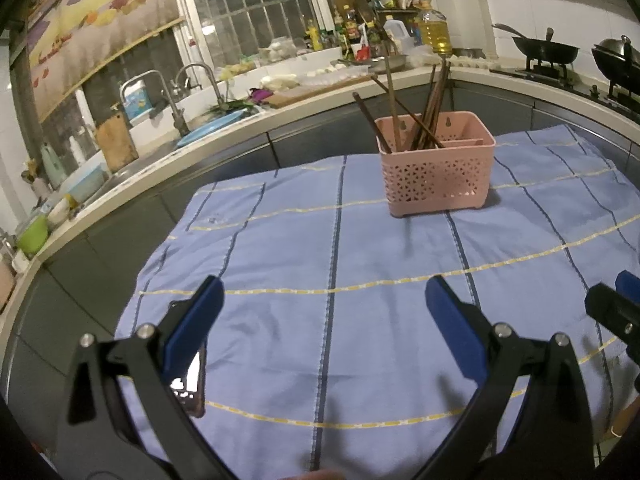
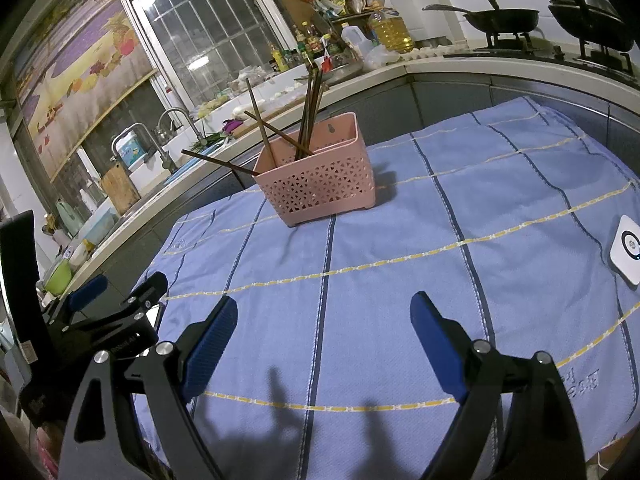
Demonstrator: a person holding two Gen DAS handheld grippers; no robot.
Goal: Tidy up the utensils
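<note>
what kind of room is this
Most likely a home kitchen. A curved metal sink tap stands at the counter under the barred window, black woks sit on gas burners, and a large yellow cooking oil bottle stands among sauce bottles. A pink perforated plastic utensil basket holds brown wooden chopsticks.

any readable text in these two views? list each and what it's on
"Robot AI": on the left claw body, right wrist view; partly hidden, so uncertain.
Embroidered characters on the blue cloth: unreadable.
Bottle labels, wall poster, white device: too small or blurred.
</note>
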